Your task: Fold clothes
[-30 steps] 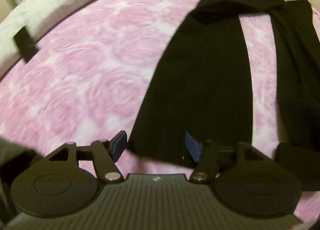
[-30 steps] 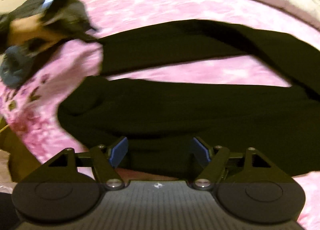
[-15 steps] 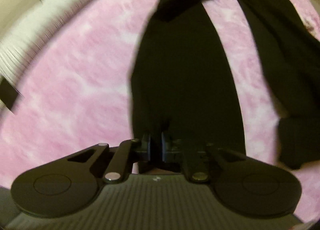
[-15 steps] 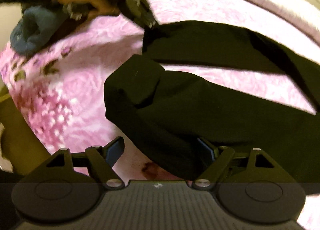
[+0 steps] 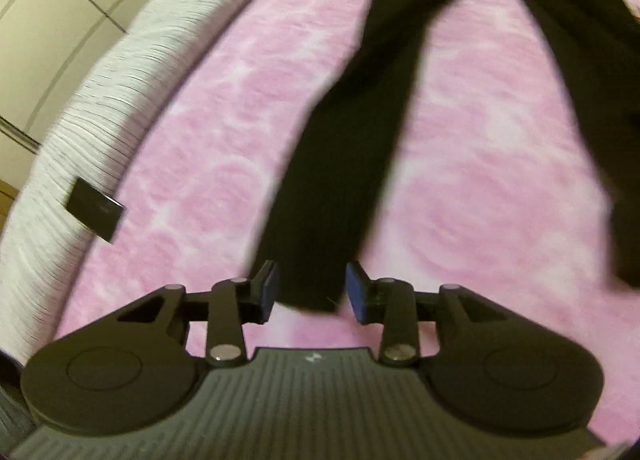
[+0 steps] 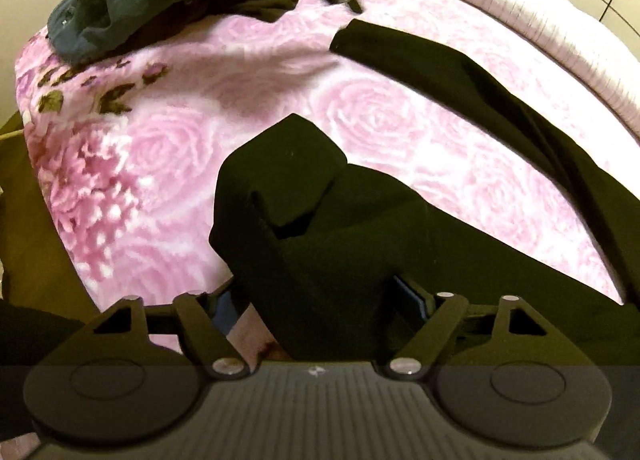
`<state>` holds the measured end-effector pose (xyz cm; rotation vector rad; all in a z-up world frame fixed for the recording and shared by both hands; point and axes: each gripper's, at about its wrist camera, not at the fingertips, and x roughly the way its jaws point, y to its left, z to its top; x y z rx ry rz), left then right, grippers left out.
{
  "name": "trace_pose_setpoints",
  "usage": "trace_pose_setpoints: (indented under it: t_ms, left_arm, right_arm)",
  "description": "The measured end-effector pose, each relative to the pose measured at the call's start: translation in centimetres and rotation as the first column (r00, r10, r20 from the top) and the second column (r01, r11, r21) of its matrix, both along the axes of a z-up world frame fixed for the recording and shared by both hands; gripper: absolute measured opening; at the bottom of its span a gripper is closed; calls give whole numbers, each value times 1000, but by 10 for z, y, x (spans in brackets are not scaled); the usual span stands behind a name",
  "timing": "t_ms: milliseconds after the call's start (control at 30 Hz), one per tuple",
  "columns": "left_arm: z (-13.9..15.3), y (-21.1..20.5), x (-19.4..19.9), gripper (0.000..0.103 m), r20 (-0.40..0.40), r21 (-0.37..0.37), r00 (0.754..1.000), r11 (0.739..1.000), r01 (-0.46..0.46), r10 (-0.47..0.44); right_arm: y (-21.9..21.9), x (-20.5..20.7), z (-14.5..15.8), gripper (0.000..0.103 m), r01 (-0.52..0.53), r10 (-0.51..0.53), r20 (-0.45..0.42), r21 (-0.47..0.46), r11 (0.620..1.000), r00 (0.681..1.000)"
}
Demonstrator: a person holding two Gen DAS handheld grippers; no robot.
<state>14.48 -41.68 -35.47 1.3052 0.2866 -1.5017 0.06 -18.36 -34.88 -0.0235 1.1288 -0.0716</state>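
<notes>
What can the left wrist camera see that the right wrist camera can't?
Only the left wrist view shows the left gripper, its fingers apart around the end of one leg of the black trousers, and the cream tiled wall.

Only the right wrist view shows the right gripper, open with a crumpled trouser leg between its fingers, and a pile of dark clothes at the far corner.

Both show the black trousers, the pink rose blanket, the white ribbed edge and a small black tag.
</notes>
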Motion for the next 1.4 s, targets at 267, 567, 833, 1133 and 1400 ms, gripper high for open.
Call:
trace_pose_setpoints:
  t_ms: [267, 567, 833, 1133, 1400]
  left_arm:
    - [17, 92, -55, 69, -172, 45, 973, 986, 161, -152]
    - [2, 135, -140, 80, -72, -101, 815, 817, 567, -575]
    - [-6, 105, -163, 0, -265, 66, 837, 857, 512, -479]
    - [32, 153, -91, 0, -619, 383, 745, 924, 9, 249]
    - [33, 178, -99, 0, -655, 437, 696, 899, 32, 294]
  right_arm:
    - [-5, -2, 6, 27, -11, 12, -16, 35, 999, 1000]
    - [-11, -8, 26, 10, -68, 69, -21, 61, 996, 997]
    - [-19, -18, 61, 8, -72, 70, 23, 70, 995, 997]
    - [-28, -30, 94, 52, -60, 49, 125, 89, 994, 991]
    - [-63, -58, 70, 60, 149, -153, 30, 118, 982, 988]
